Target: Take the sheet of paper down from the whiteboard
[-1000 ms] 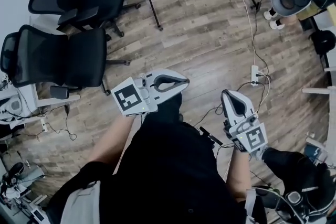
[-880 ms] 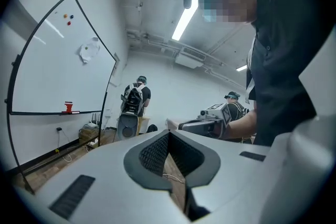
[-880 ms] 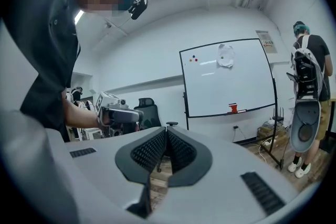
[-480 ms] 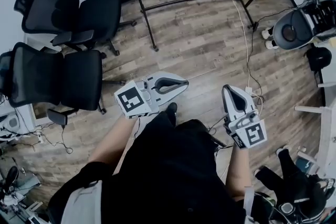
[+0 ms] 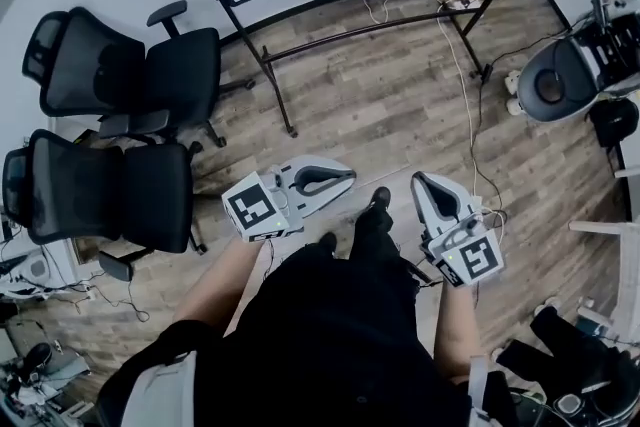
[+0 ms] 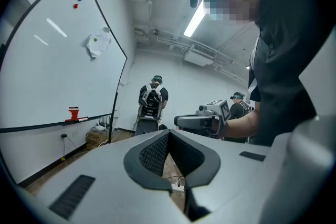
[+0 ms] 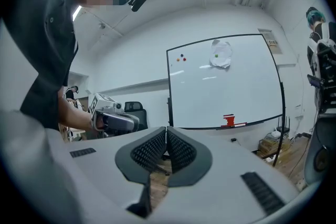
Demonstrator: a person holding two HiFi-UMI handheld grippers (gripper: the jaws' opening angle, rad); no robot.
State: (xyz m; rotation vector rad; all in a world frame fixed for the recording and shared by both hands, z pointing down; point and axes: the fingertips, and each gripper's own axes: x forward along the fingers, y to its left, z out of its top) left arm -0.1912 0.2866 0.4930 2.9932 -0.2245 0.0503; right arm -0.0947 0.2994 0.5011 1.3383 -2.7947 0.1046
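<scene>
On wood-plank floor [image 5: 400, 85], with the left gripper [image 5: 345, 177] and the right gripper [image 5: 418, 183] held out level, side by side and a little apart, tips angled toward each other. Left jaws pressed together, ribbed pads meeting at the tip, nothing clamped between them. Right jaws likewise closed on nothing, pads touching. Well ahead of both tips, a whiteboard [image 7: 226, 92] on a black frame with splayed legs: off to the left of the left gripper's line, nearly straight out from the right gripper's and a touch to its right. High on that board, well above and far from either pair of jaws, the sheet of paper [image 7: 221, 53], white and rumpled, pinned by a green magnet [image 7: 216, 55]. Left of the sheet in the right gripper view, a small cluster of coloured magnets [image 7: 181, 58]. Lower down, on the board's tray, a red object [image 7: 229, 120], too small to identify. To the left of the left gripper, two black mesh office chairs [image 5: 120, 190] near the wall. Far beyond the left gripper's tip, a person with a backpack [image 6: 152, 101], facing away. Ahead of the right gripper, cables [image 5: 470, 95] trailing over the floor.
</scene>
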